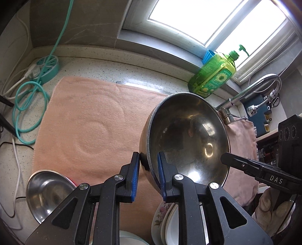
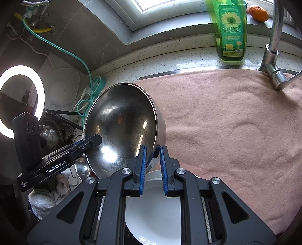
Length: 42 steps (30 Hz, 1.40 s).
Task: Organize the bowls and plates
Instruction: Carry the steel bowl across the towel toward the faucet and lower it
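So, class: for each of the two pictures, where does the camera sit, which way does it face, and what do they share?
Left wrist: on the left gripper, facing the window, its fingers astride the steel bowl's rim; the right gripper enters at right.
Right wrist: on the right gripper, facing the pink towel; the left gripper shows.
Shared: the steel bowl, the green bottle.

Pink towel [image 1: 90,120] spread across the speckled bench [image 1: 105,64]. Upper right, a green soap bottle [image 1: 213,75] stands by the window [image 1: 207,20], chrome faucet [image 1: 264,84] beside it. Far left, a teal power strip [image 1: 47,67] with coiled cord [image 1: 28,107]. In the right view, a glowing ring light [image 2: 20,101] at left and an orange [image 2: 258,13] on the sill.
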Each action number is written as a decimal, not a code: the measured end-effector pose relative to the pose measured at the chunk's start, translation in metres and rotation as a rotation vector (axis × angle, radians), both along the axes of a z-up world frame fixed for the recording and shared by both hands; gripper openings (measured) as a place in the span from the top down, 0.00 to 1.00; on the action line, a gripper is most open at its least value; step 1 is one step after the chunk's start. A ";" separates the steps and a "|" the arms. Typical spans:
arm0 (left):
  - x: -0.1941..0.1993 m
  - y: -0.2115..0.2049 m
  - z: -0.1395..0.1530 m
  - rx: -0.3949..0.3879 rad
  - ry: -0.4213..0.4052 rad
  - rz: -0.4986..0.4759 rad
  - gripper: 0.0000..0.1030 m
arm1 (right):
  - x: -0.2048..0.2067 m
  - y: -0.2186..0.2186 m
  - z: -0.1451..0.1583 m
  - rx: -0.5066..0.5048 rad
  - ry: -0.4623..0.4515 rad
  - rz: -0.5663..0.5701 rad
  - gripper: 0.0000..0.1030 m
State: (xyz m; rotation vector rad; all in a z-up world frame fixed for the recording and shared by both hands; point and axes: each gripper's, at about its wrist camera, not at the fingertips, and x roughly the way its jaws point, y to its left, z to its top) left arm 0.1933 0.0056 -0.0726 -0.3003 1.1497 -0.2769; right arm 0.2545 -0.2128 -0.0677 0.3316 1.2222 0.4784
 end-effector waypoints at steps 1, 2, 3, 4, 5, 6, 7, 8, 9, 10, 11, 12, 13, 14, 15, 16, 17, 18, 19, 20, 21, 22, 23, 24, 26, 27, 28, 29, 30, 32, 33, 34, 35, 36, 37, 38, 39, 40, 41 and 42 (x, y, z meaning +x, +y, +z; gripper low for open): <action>0.000 -0.006 0.001 0.000 -0.001 -0.009 0.83 | -0.001 -0.007 0.000 0.000 0.000 -0.009 0.86; 0.000 -0.013 0.001 -0.001 -0.002 -0.017 0.83 | -0.003 -0.013 0.001 0.000 0.000 -0.019 0.86; -0.001 -0.019 0.002 -0.001 -0.003 -0.025 0.83 | -0.004 -0.020 0.001 -0.002 -0.001 -0.027 0.86; -0.001 -0.025 0.002 -0.001 -0.003 -0.034 0.83 | -0.005 -0.027 0.001 -0.003 -0.001 -0.035 0.86; -0.001 -0.031 0.002 -0.004 -0.003 -0.041 0.83 | -0.007 -0.033 0.001 -0.004 0.000 -0.042 0.86; -0.001 -0.037 0.002 -0.005 -0.002 -0.047 0.83 | -0.008 -0.040 0.001 -0.006 0.000 -0.050 0.86; -0.001 -0.043 0.001 -0.007 -0.002 -0.054 0.83 | -0.009 -0.046 0.000 -0.008 0.002 -0.059 0.86; -0.002 -0.050 0.001 -0.007 -0.003 -0.061 0.83 | -0.009 -0.052 -0.001 -0.010 0.004 -0.068 0.86; -0.002 -0.056 0.000 -0.007 -0.003 -0.069 0.83 | -0.011 -0.058 -0.001 -0.011 0.006 -0.077 0.86; -0.002 -0.062 0.000 -0.008 -0.002 -0.076 0.83 | -0.011 -0.065 -0.002 -0.012 0.007 -0.085 0.86; -0.002 -0.068 -0.001 -0.008 -0.002 -0.083 0.83 | -0.012 -0.073 -0.003 -0.013 0.009 -0.093 0.86; -0.002 -0.074 -0.001 -0.008 -0.001 -0.092 0.83 | -0.014 -0.079 -0.005 -0.015 0.011 -0.100 0.86; -0.002 -0.080 -0.002 -0.008 -0.001 -0.099 0.83 | -0.015 -0.085 -0.006 -0.018 0.013 -0.107 0.86; -0.002 -0.087 -0.003 -0.006 -0.001 -0.107 0.83 | -0.016 -0.092 -0.007 -0.020 0.015 -0.114 0.86; -0.001 -0.092 -0.004 -0.005 -0.001 -0.115 0.83 | -0.016 -0.098 -0.009 -0.021 0.018 -0.120 0.86; -0.001 -0.098 -0.005 -0.004 0.000 -0.120 0.83 | -0.017 -0.103 -0.010 -0.023 0.019 -0.125 0.86; 0.000 -0.104 -0.005 -0.004 0.000 -0.126 0.83 | -0.018 -0.109 -0.012 -0.025 0.021 -0.130 0.86; 0.000 -0.110 -0.006 -0.003 -0.002 -0.131 0.83 | -0.018 -0.114 -0.013 -0.027 0.024 -0.135 0.86; 0.001 -0.116 -0.006 -0.001 -0.002 -0.135 0.83 | -0.018 -0.119 -0.015 -0.029 0.027 -0.140 0.86; 0.002 -0.121 -0.007 0.000 -0.002 -0.140 0.83 | -0.018 -0.124 -0.017 -0.031 0.030 -0.144 0.86; 0.002 -0.126 -0.007 0.002 -0.001 -0.146 0.83 | -0.019 -0.130 -0.020 -0.034 0.033 -0.149 0.86; 0.003 -0.131 -0.008 0.004 0.001 -0.151 0.83 | -0.019 -0.134 -0.022 -0.035 0.036 -0.154 0.86; 0.003 -0.136 -0.009 0.005 0.004 -0.156 0.83 | -0.020 -0.139 -0.025 -0.035 0.040 -0.159 0.86; 0.003 -0.140 -0.011 0.006 0.007 -0.162 0.83 | -0.020 -0.144 -0.027 -0.035 0.044 -0.165 0.86; 0.004 -0.150 -0.014 0.007 0.016 -0.173 0.83 | -0.020 -0.153 -0.032 -0.038 0.052 -0.173 0.86; 0.004 -0.154 -0.015 0.007 0.020 -0.177 0.83 | -0.020 -0.156 -0.034 -0.039 0.056 -0.178 0.86; 0.004 -0.158 -0.016 0.008 0.024 -0.181 0.83 | -0.020 -0.160 -0.036 -0.039 0.059 -0.182 0.86; 0.005 -0.162 -0.017 0.008 0.028 -0.185 0.82 | -0.021 -0.164 -0.038 -0.040 0.061 -0.185 0.86; 0.005 -0.166 -0.019 0.008 0.031 -0.187 0.82 | -0.021 -0.168 -0.040 -0.042 0.063 -0.187 0.86; 0.006 -0.173 -0.021 0.009 0.038 -0.194 0.82 | -0.021 -0.174 -0.043 -0.047 0.066 -0.193 0.86; 0.006 -0.176 -0.023 0.009 0.043 -0.198 0.82 | -0.021 -0.176 -0.044 -0.049 0.069 -0.195 0.86; 0.006 -0.180 -0.024 0.012 0.046 -0.202 0.82 | -0.021 -0.178 -0.046 -0.048 0.073 -0.197 0.86; 0.007 -0.182 -0.025 0.014 0.049 -0.206 0.82 | -0.022 -0.180 -0.047 -0.048 0.075 -0.200 0.86; 0.007 -0.184 -0.027 0.014 0.054 -0.208 0.82 | -0.022 -0.182 -0.048 -0.048 0.078 -0.202 0.86; 0.006 -0.186 -0.028 0.014 0.057 -0.211 0.82 | -0.022 -0.184 -0.050 -0.049 0.081 -0.204 0.86; 0.006 -0.188 -0.029 0.017 0.061 -0.214 0.82 | -0.023 -0.186 -0.051 -0.049 0.084 -0.205 0.86; 0.005 -0.190 -0.031 0.017 0.065 -0.216 0.82 | -0.023 -0.186 -0.052 -0.048 0.086 -0.206 0.86; 0.005 -0.191 -0.032 0.018 0.069 -0.218 0.82 | -0.023 -0.187 -0.054 -0.049 0.089 -0.207 0.86; 0.005 -0.193 -0.033 0.020 0.073 -0.220 0.82 | -0.024 -0.188 -0.055 -0.049 0.092 -0.207 0.86; 0.005 -0.194 -0.035 0.021 0.077 -0.221 0.82 | -0.024 -0.189 -0.056 -0.049 0.095 -0.208 0.86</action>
